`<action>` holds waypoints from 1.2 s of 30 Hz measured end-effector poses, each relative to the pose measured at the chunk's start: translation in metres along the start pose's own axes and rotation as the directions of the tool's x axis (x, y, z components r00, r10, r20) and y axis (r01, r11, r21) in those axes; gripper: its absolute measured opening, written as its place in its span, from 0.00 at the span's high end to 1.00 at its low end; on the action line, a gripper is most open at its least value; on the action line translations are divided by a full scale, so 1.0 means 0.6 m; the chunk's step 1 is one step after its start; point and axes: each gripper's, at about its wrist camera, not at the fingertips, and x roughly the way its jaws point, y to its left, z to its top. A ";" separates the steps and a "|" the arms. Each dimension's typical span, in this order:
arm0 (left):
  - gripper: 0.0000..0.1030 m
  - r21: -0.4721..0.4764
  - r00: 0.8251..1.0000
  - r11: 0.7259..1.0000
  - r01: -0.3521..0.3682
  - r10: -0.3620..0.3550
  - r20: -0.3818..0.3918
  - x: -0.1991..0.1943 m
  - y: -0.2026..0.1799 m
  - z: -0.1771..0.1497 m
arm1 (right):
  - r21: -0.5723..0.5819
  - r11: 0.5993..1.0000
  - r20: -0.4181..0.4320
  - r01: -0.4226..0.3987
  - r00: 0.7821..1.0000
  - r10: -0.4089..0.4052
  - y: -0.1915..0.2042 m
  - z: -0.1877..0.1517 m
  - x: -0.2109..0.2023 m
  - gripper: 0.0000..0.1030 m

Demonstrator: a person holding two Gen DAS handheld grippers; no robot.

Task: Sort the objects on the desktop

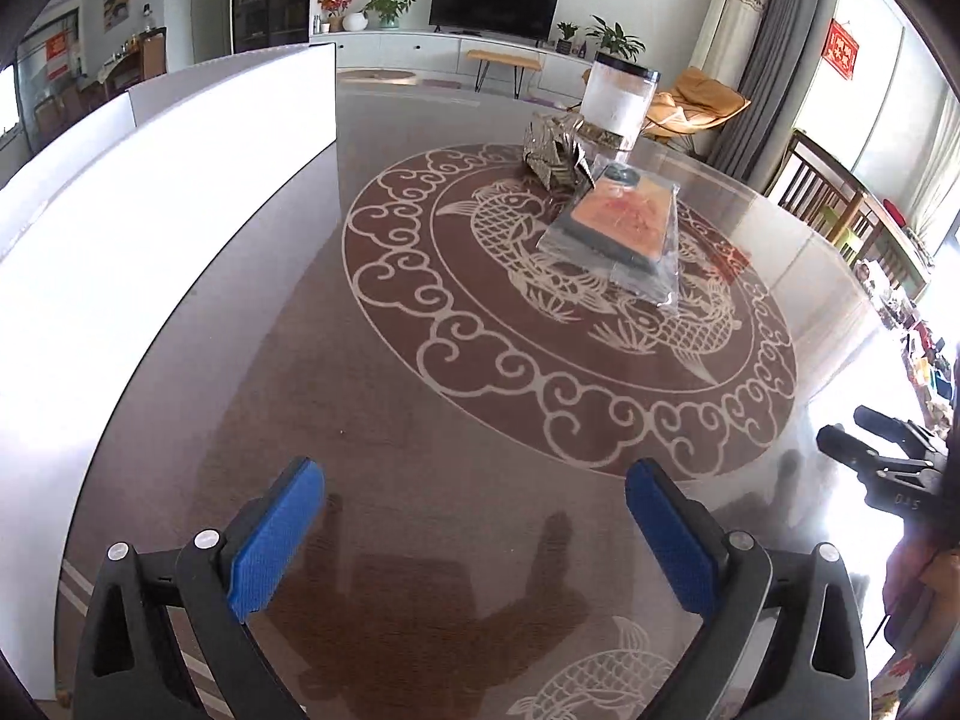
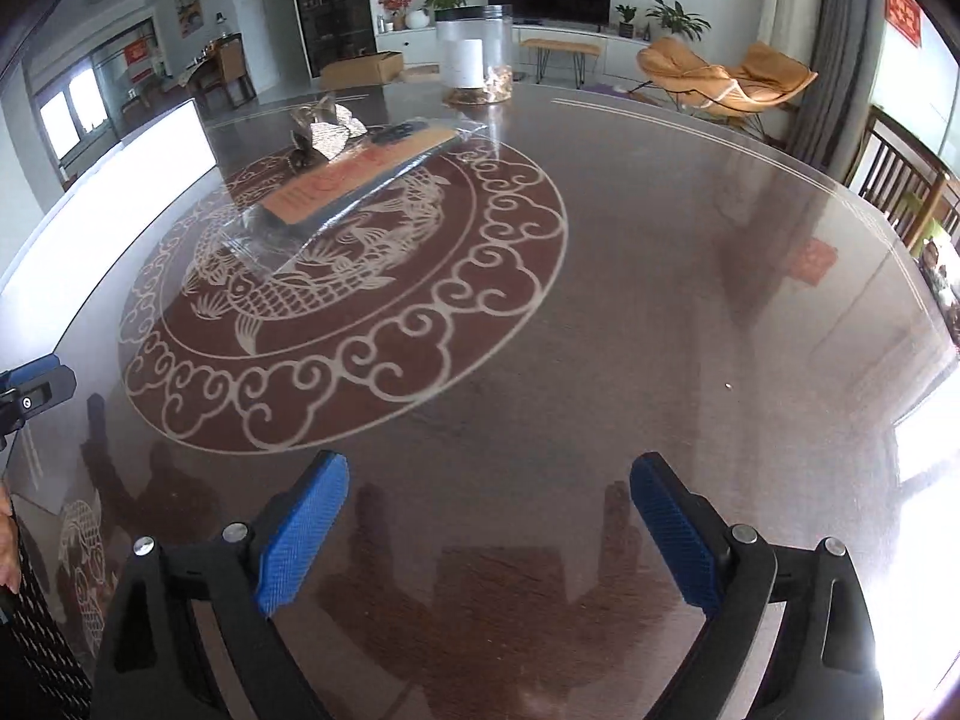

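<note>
Left gripper (image 1: 474, 531) and right gripper (image 2: 489, 525) both spread wide — empty, above glossy table (image 2: 660, 300), wrapped packet (image 1: 624, 222) far off

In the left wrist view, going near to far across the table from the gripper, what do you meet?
Left gripper, open and empty → flat packet in clear plastic → crumpled silver foil piece → clear jar with a black lid near the far edge of the table.
</note>
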 end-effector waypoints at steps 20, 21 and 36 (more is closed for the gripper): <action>0.00 0.099 0.995 0.990 -0.097 0.097 0.008 0.022 -0.017 -0.015 | -0.038 0.999 0.019 0.010 1.000 -0.009 0.058 -0.007 0.024 0.00; 0.00 0.099 0.995 0.990 -0.098 0.098 0.008 0.022 -0.017 -0.016 | -0.038 0.999 0.020 0.010 1.000 -0.009 0.058 -0.008 0.025 0.00; 0.00 0.098 0.995 0.990 -0.098 0.098 0.007 0.022 -0.017 -0.015 | -0.038 0.999 0.020 0.010 1.000 -0.009 0.058 -0.008 0.025 0.00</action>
